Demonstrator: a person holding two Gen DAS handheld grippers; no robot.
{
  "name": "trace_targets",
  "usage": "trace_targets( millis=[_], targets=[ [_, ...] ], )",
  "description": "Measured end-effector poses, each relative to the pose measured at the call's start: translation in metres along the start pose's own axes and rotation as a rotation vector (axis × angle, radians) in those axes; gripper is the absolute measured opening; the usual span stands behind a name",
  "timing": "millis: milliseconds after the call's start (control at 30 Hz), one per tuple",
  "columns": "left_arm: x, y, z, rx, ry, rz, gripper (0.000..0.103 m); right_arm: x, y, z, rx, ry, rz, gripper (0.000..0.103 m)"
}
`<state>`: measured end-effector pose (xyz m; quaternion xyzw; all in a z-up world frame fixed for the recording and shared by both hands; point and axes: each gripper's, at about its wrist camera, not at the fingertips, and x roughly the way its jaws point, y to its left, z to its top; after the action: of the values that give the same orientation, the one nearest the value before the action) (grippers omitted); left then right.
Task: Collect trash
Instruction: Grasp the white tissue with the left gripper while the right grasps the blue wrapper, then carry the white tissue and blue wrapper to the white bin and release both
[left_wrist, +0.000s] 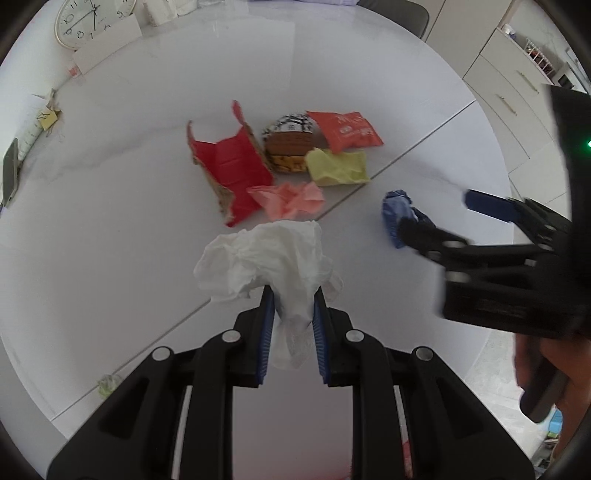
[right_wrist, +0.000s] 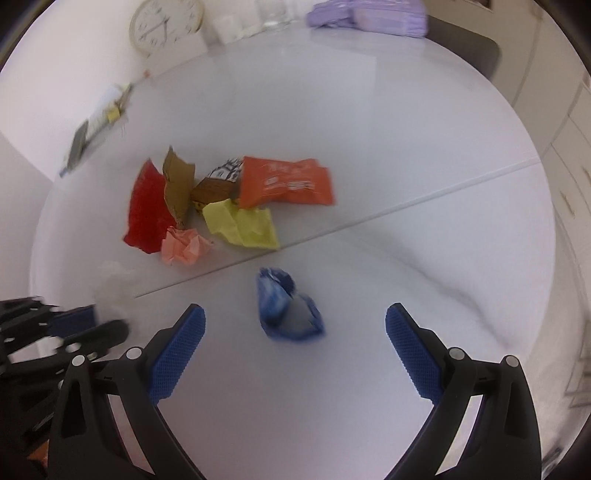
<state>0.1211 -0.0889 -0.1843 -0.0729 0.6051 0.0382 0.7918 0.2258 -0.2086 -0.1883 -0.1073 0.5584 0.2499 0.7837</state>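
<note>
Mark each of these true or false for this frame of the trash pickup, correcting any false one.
1. The left gripper is shut on the white tissue. True.
2. The right gripper is clamped on the blue wrapper. False: its jaws stand wide open, and the wrapper lies on the table between them.
3. The yellow paper lies beside the orange packet. True.
4. The pink paper ball is in the left gripper. False: it lies on the table near the red wrapper.
5. A clock stands at the far edge. True.
</note>
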Motion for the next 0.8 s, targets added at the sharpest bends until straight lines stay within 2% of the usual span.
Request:
trace_targets(
  millis=[67, 100, 133, 167, 200, 233, 333, 567, 667, 800],
  targets=[
    [0.007, 0.006, 0.011, -0.005, 0.006, -0.011, 0.020, 0.010, 0.007, 0.003, -0.023, 0.016, -0.016, 0.091],
    [0.008, 0.008, 0.012, -0.005, 0.007, -0.015, 0.020, 0.017, 0.009, 0.005, -0.030, 0.036, -0.028, 0.084],
    [0.004, 0.014, 0.015, -0.004, 0.007, -0.017, 0.020, 0.022, 0.010, 0.005, -0.026, 0.048, -0.029, 0.073],
    [0.005, 0.014, 0.017, -0.001, 0.008, -0.017, 0.020, 0.025, 0.009, 0.005, -0.018, 0.059, -0.022, 0.066],
    [0.007, 0.014, 0.018, 0.004, 0.011, -0.017, 0.020, 0.028, 0.008, 0.005, -0.006, 0.073, -0.008, 0.051],
    [0.008, 0.015, 0.020, 0.007, 0.011, -0.020, 0.020, 0.030, 0.005, 0.005, 0.014, 0.084, 0.004, 0.041],
    [0.007, 0.011, 0.021, 0.016, 0.010, -0.025, 0.020, 0.025, -0.003, 0.006, 0.049, 0.082, 0.045, 0.021],
    [-0.015, -0.009, 0.014, 0.070, -0.009, -0.041, 0.020, -0.017, -0.021, -0.009, 0.077, 0.017, 0.040, 0.021],
    [-0.027, -0.031, 0.010, 0.115, -0.031, -0.055, 0.020, -0.041, -0.036, -0.030, 0.100, -0.006, 0.022, 0.021],
    [-0.039, -0.068, 0.001, 0.185, -0.055, -0.079, 0.020, -0.076, -0.067, -0.075, 0.167, -0.031, -0.015, 0.021]
  ],
)
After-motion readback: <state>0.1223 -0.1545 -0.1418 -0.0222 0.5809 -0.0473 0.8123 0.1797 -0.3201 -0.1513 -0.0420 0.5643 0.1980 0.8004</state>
